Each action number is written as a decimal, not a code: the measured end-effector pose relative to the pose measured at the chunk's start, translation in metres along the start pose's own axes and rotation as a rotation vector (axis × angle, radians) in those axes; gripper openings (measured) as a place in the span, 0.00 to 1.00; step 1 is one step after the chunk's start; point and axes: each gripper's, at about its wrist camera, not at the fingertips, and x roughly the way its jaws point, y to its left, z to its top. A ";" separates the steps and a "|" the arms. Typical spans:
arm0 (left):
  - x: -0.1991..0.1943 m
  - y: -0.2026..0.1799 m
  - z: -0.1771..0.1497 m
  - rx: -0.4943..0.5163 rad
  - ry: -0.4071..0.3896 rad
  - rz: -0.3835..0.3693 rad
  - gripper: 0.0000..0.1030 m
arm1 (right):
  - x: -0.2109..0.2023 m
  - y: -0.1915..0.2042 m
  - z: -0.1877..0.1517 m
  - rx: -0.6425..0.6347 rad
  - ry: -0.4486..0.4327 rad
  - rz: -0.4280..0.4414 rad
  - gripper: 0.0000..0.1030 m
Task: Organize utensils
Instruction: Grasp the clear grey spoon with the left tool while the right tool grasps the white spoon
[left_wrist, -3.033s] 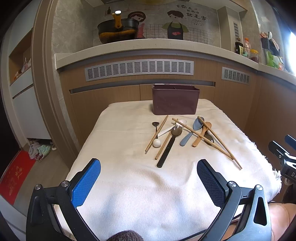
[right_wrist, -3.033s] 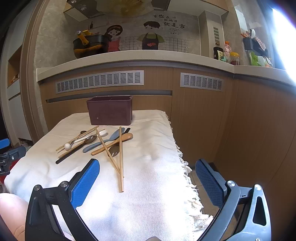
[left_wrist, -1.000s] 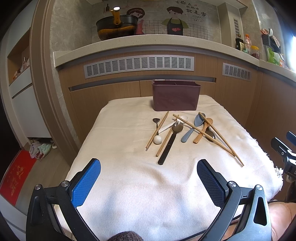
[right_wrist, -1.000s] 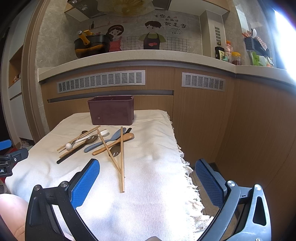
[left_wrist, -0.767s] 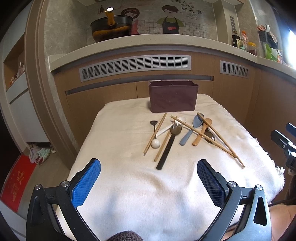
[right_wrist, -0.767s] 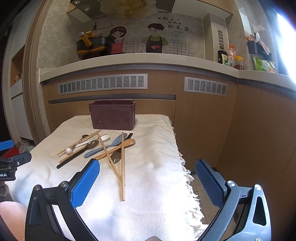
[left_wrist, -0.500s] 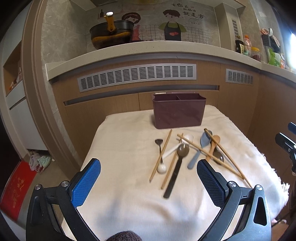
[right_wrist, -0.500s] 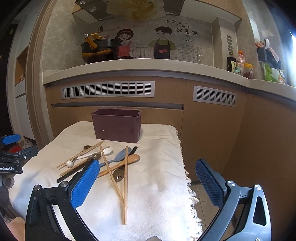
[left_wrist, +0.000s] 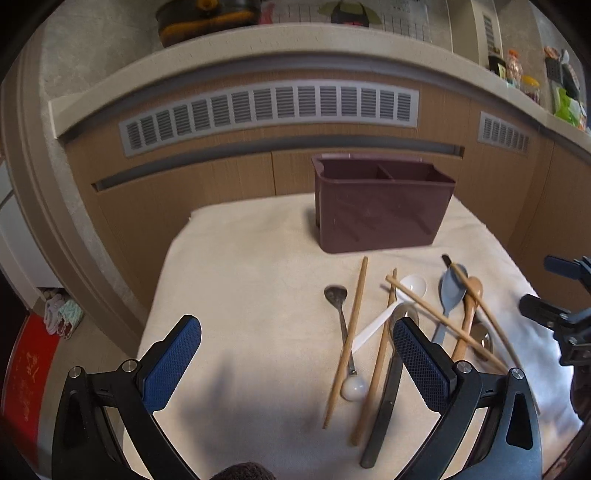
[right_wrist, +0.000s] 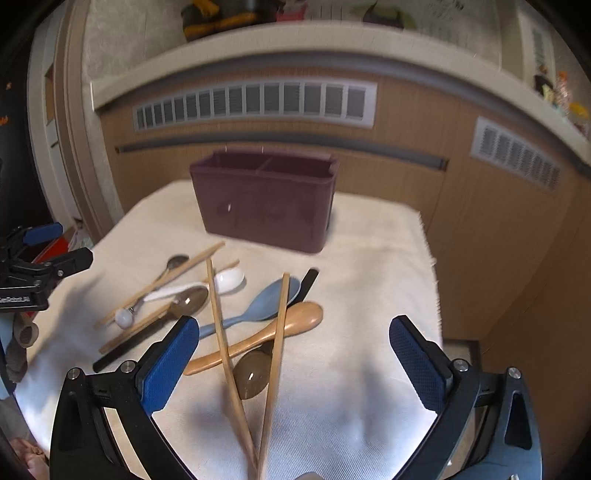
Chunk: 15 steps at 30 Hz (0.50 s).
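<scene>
Maroon plastic utensil holder (left_wrist: 380, 214) sits upper centre in both views, upright on the cream cloth (left_wrist: 251, 266) covering the table; a divider splits it into two compartments, contents not readable.

Left gripper (left_wrist: 295, 362): fingers spread wide, holding nothing, low over the cloth. Its right blue pad (left_wrist: 421, 365) overlaps the near end of the utensil pile in frame, contact not clear.

Right gripper (right_wrist: 295, 362): fingers wide apart too, nothing between the pads, hovering above the crossed chopsticks.

Utensils lie loose on the cloth below the holder, none in it as far as visible:
- Small metal spoon (left_wrist: 338, 299) with a white ball end (left_wrist: 352, 387), left side of the pile in the left wrist view.
- Two wooden chopsticks (left_wrist: 347, 336) beside it, running near-vertical in frame.
- White spoon (left_wrist: 410, 286), bowl towards the holder.
- Black-handled spoon (left_wrist: 384, 402), handle pointing to the bottom of the frame.
- Blue-grey spoon (right_wrist: 266, 301) and wooden spoon (right_wrist: 291, 323) side by side, centre of the right wrist view.
- Second pair of chopsticks (right_wrist: 275, 350) crossing over both, tips meeting at the bottom centre of the right wrist view in a V.
- Dark spoon bowl (right_wrist: 251, 374) inside the V, under the sticks.

Each gripper shows at the edge of the other's view. Both views have motion blur.
</scene>
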 end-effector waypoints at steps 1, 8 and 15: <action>0.005 0.002 0.000 -0.002 0.009 -0.007 1.00 | 0.008 -0.001 -0.001 0.001 0.024 0.003 0.98; 0.023 0.013 0.002 -0.044 0.023 -0.047 1.00 | 0.051 -0.004 -0.008 0.010 0.175 0.038 0.46; 0.032 0.017 -0.001 -0.064 0.027 -0.035 1.00 | 0.049 -0.004 -0.016 0.017 0.193 0.060 0.26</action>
